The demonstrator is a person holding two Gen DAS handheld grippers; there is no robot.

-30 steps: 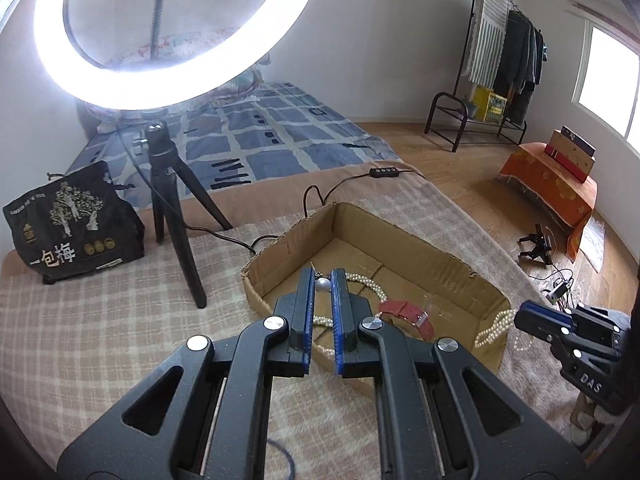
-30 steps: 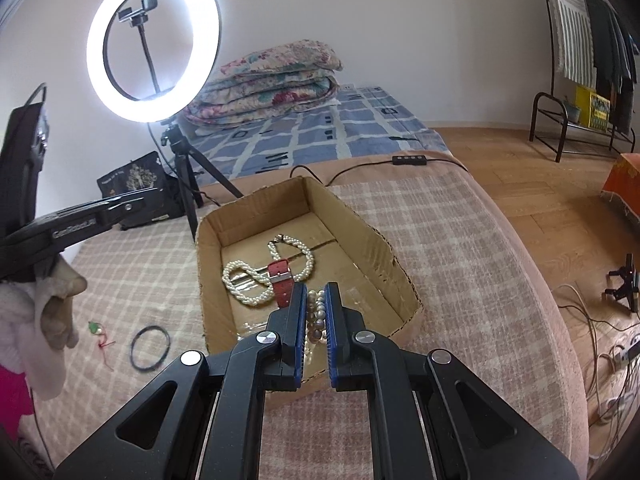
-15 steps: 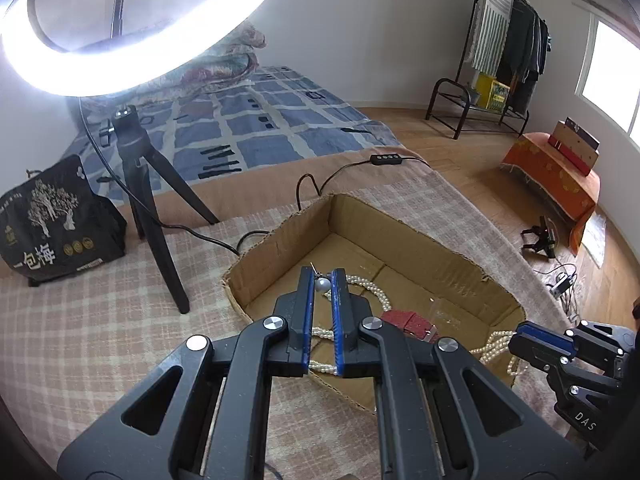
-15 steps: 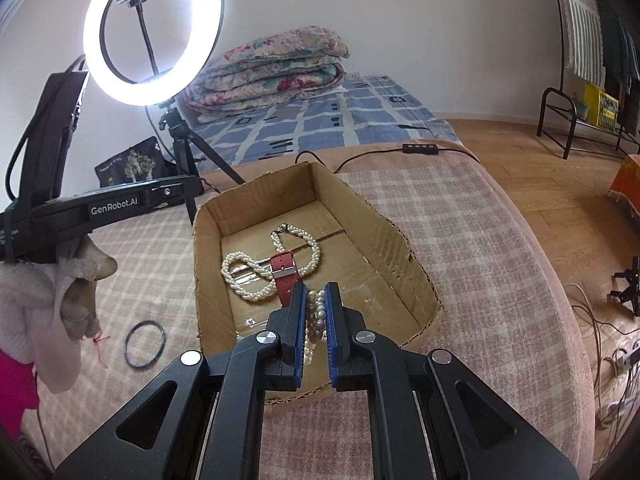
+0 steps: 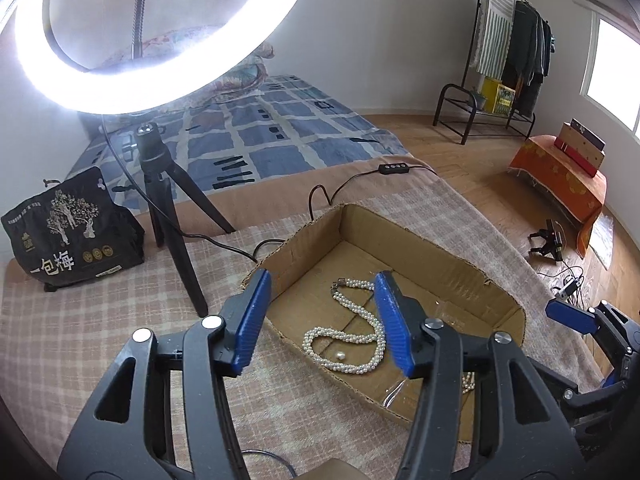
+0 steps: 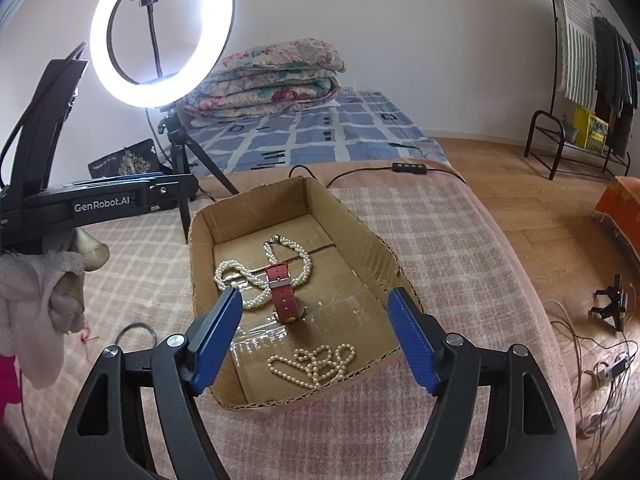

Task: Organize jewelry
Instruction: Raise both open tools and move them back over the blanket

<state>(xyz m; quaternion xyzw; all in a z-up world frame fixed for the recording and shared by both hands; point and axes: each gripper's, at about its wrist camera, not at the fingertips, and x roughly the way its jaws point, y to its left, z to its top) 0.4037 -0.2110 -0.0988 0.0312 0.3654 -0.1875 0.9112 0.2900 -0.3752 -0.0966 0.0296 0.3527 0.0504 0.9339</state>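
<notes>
Pearl necklaces [image 6: 264, 276] and red watch strap [image 6: 282, 294] lie inside our cardboard box [image 6: 360, 240] on the checked blanket [image 6: 460, 240]; both grippers, left [image 5: 322, 320] reading "GenRobot.AI", right [image 6: 316, 334], gape empty

**Black frames, blue pads**

The left black plastic two-finger gripper [image 5: 322, 322] is showing ribbed blue pads [image 5: 252, 320], round silver screws and triangular cut-outs in its arms. The right matching gripper [image 6: 314, 338] is wearing the same blue pads [image 6: 412, 344]. White "GenRobot.AI" lettering is showing on the left one's side.
</notes>
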